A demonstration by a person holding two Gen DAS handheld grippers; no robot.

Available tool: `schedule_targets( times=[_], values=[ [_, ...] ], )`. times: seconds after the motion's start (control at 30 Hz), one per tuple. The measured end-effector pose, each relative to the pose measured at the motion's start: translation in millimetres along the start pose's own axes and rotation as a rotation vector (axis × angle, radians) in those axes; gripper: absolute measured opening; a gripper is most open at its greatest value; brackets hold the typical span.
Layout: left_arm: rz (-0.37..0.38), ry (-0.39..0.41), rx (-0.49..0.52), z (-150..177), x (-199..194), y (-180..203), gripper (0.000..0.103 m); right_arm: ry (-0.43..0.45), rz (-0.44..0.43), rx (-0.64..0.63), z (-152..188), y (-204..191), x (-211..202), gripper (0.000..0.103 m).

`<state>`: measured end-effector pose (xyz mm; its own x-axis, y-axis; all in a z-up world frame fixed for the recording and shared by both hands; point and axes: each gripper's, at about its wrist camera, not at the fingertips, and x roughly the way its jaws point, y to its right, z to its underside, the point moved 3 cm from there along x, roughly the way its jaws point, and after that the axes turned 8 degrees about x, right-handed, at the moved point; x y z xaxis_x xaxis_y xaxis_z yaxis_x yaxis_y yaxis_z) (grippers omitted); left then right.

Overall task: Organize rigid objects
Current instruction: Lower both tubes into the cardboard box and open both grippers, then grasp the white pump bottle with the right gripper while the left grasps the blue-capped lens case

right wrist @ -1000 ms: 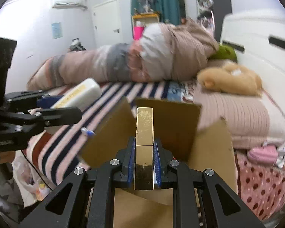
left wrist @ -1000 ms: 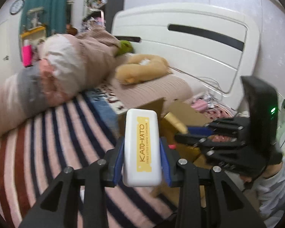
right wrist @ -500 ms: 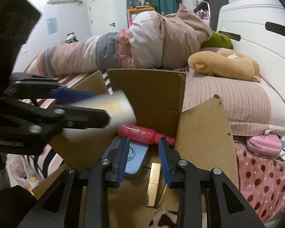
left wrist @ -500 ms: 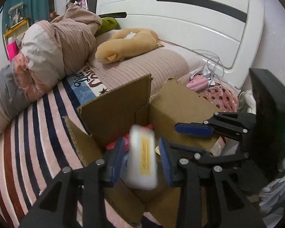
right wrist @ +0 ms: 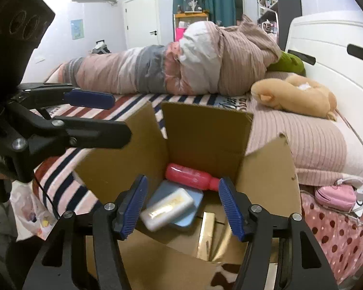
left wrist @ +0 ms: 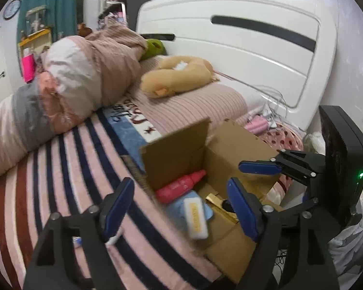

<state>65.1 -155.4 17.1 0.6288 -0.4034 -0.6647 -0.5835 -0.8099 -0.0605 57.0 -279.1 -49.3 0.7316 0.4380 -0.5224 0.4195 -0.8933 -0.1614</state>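
An open cardboard box [right wrist: 205,133] [left wrist: 232,145] sits at the bed's edge. Inside lie a white case with a yellow label [right wrist: 167,209] [left wrist: 195,217], a pink bottle [right wrist: 191,176] [left wrist: 180,188], a blue tray [right wrist: 188,199] [left wrist: 207,210] and a gold bar [right wrist: 207,234] [left wrist: 217,201]. The white case rests on the blue tray. My left gripper [left wrist: 179,207] is open and empty above the box's near corner; it also shows in the right wrist view [right wrist: 104,116]. My right gripper [right wrist: 182,204] is open and empty above the box; it also shows in the left wrist view [left wrist: 259,178].
The box stands on a striped blanket [left wrist: 60,169]. A rolled duvet [right wrist: 181,60], a tan plush toy [right wrist: 295,96] and a ribbed pink pillow [right wrist: 314,140] lie behind it. A white headboard [left wrist: 242,48] is at the right. A pink pouch [right wrist: 336,195] with cables lies beside the box.
Both grippers opened wider. The white case dropped from my left gripper onto the blue tray. The gold bar, released earlier by my right gripper, lies on the box floor.
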Motion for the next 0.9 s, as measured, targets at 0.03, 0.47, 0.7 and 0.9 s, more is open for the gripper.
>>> schedule_targets(
  times=[0.03,0.47,0.7,0.9],
  values=[
    [-0.014,0.010,-0.009,3,-6,-6,0.083,0.005,-0.005,-0.008,-2,-7,-3,0.058],
    [-0.250,0.004,-0.156,110,-80,-124,0.083,0.008,-0.122,-0.164,-29,-139,6,0.058],
    [-0.224,-0.048,-0.234,181,-57,-171,0.083,-0.147,-0.184,-0.191,-11,-197,67,0.058],
    [-0.153,-0.082,-0.277,210,-14,-190,0.083,-0.305,-0.165,-0.170,14,-207,135,0.058]
  ],
)
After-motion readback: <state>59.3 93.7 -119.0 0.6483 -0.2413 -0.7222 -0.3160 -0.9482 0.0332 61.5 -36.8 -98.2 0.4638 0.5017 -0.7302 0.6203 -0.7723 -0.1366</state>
